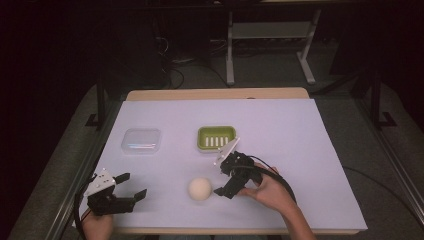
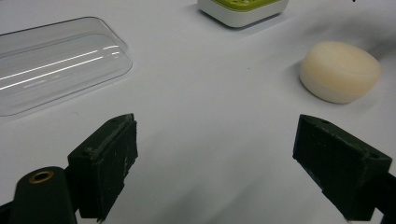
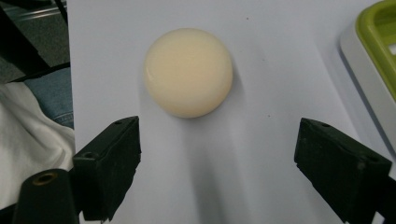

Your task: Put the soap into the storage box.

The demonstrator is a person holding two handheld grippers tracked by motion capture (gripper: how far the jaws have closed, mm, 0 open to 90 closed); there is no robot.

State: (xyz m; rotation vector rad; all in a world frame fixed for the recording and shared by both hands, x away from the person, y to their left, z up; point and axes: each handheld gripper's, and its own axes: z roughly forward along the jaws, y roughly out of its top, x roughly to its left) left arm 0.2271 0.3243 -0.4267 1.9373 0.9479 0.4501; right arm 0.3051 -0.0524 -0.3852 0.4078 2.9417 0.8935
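Soap (image 3: 188,71) lay just ahead of my right gripper (image 1: 228,174), whose jaws gaped wide and empty. My left gripper (image 1: 131,186), equally wide and empty, saw what the right gripper view missed: a clear lid (image 2: 56,60) ahead-left.

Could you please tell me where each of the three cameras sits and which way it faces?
High view: above the person's side, looking forward and down on the table; both hands and grippers show.
Left gripper view: on the left gripper, facing the clear lid; open jaws show.
Right gripper view: on the right gripper, facing the person's side; open jaws show.
Shared: the round soap and green soap dish.
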